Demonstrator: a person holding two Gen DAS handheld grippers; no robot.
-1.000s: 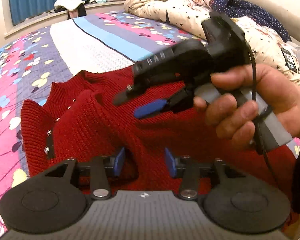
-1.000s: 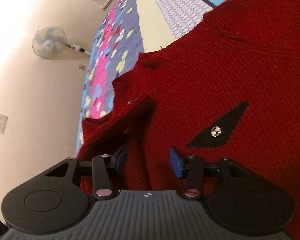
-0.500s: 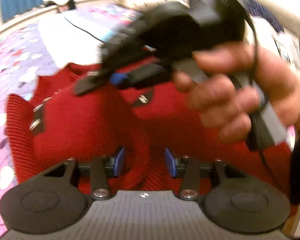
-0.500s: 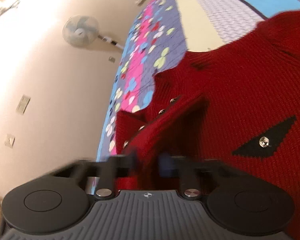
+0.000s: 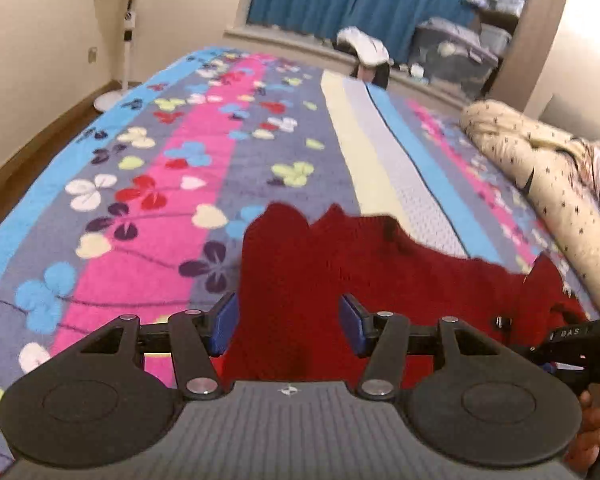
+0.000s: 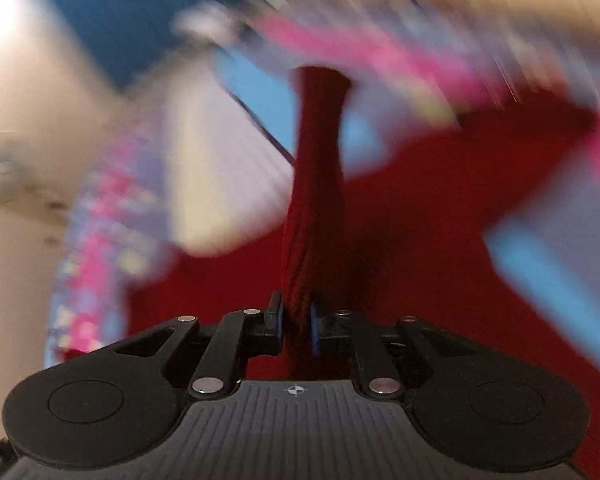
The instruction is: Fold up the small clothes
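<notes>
Knitwear fills the left wrist view: a dark red knitted sweater (image 5: 340,280) on the flower-patterned bedspread (image 5: 160,184), the left claw (image 5: 287,325) just widened, pads off it. Right wrist view: right claw (image 6: 296,328) clamps a sweater fold.

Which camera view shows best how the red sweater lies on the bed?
The left wrist view: the red sweater is sharp there, spread over the flowered bedspread. The right wrist view is blurred and shows only a bunched strip of it pinched in the right tongs.
</notes>
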